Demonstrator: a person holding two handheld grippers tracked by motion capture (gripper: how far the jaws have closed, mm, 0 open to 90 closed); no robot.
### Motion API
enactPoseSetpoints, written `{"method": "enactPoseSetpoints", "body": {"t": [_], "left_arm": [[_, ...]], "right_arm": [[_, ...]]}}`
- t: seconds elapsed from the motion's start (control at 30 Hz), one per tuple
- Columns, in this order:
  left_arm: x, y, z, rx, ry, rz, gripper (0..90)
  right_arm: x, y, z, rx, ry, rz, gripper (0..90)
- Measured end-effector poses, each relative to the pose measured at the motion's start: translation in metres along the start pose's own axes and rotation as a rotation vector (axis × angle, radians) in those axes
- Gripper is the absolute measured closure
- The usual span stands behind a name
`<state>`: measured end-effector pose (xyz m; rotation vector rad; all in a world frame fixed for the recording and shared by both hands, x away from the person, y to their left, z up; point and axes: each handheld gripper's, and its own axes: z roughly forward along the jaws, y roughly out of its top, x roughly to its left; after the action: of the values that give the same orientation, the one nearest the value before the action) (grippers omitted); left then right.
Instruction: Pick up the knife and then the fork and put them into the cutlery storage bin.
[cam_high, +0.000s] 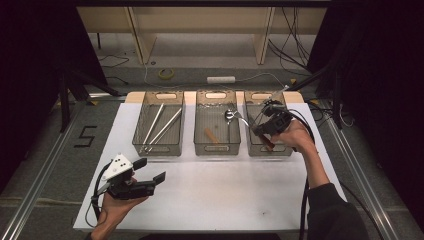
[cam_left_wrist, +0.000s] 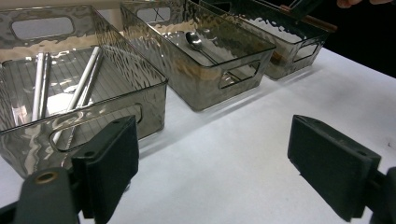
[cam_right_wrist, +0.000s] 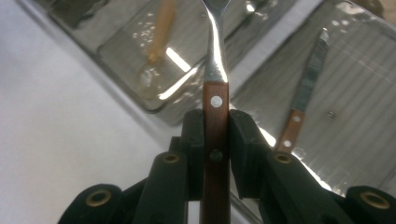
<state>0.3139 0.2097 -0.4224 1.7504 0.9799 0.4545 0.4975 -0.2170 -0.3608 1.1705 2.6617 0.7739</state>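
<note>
— Spoon with wooden handle sits clamped in the right claw, hovering between the middle bin and right bin.

— Left claw gapes empty. Keep the bowl level; lower it into the middle bin before releasing.

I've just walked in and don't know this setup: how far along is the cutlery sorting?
Mostly done, it seems. The left bin holds long metal sticks, the middle bin a wooden-handled utensil, the right bin a knife. In hand: the right gripper clamps a wooden-handled piece, seemingly a spoon, above the middle bin. Left: dropping it in. The left gripper waits open.
</note>
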Motion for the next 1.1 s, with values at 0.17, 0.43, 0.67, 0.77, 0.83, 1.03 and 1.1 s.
{"method": "enactPoseSetpoints", "body": {"t": [0.17, 0.43, 0.67, 0.77, 0.83, 1.03, 1.1], "left_arm": [[0.000, 0.000, 0.000, 0.001, 0.000, 0.001, 16.1], [0.000, 0.000, 0.000, -0.001, -0.001, -0.002, 16.1], [0.000, 0.000, 0.000, 0.000, -0.001, 0.000, 16.1], [0.000, 0.000, 0.000, -0.001, -0.001, -0.001, 16.1], [0.000, 0.000, 0.000, 0.000, -0.001, 0.000, 16.1], [0.000, 0.000, 0.000, 0.000, -0.001, 0.000, 16.1], [0.000, 0.000, 0.000, -0.001, -0.001, -0.001, 16.1]], "right_arm": [[-0.019, 0.001, 0.003, 0.004, -0.018, 0.057, 77.5], [-0.045, 0.003, 0.008, 0.010, -0.048, 0.159, 77.5], [-0.053, 0.003, 0.015, 0.027, -0.064, 0.193, 77.5], [-0.056, 0.003, 0.016, 0.031, -0.066, 0.199, 77.5], [-0.057, 0.003, 0.016, 0.036, -0.068, 0.206, 77.5], [-0.061, 0.005, 0.017, 0.034, -0.081, 0.224, 77.5], [-0.062, 0.005, 0.018, 0.032, -0.084, 0.233, 77.5]]}}
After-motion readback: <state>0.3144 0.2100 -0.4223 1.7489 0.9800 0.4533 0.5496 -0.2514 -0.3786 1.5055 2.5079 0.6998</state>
